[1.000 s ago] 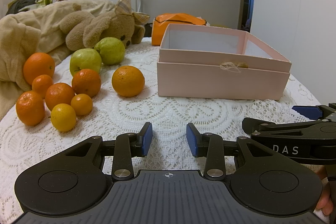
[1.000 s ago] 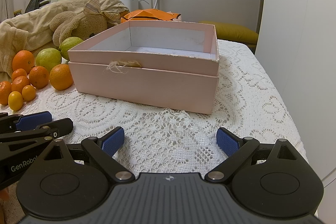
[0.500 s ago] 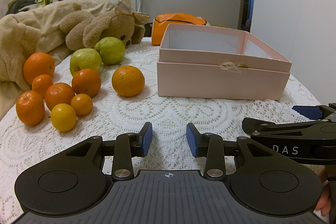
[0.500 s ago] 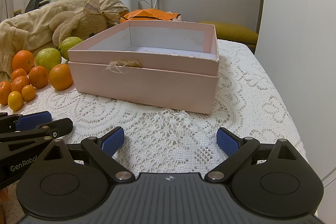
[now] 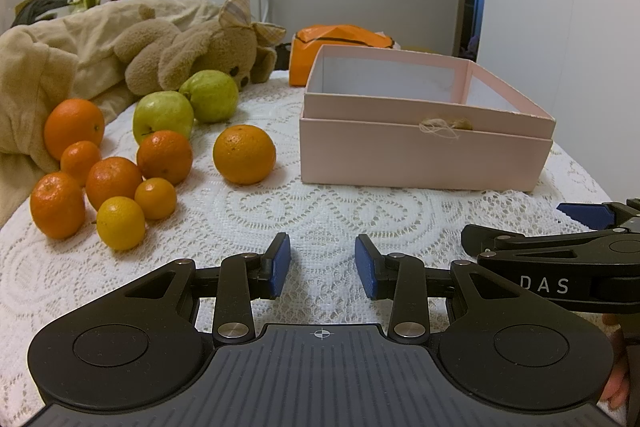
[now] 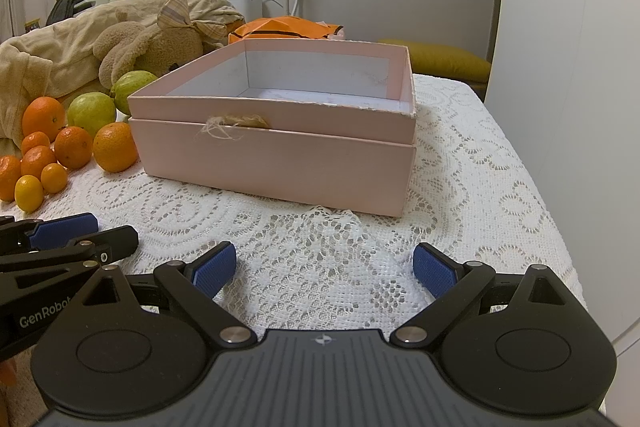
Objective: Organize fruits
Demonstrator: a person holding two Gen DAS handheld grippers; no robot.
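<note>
Several oranges and mandarins lie at the left of a lace-covered table; the largest single orange (image 5: 244, 154) sits nearest an open, empty pink box (image 5: 424, 155). Two green fruits (image 5: 163, 116) lie behind them. The box (image 6: 276, 155) also shows in the right wrist view, with the fruit (image 6: 115, 146) to its left. My left gripper (image 5: 323, 265) is open and empty, low over the table in front of the fruit. My right gripper (image 6: 325, 269) is wide open and empty, in front of the box.
A teddy bear (image 5: 192, 55) and a beige blanket (image 5: 36, 67) lie behind the fruit. An orange bag (image 5: 340, 43) stands behind the box. A white wall (image 6: 568, 107) runs close along the table's right edge.
</note>
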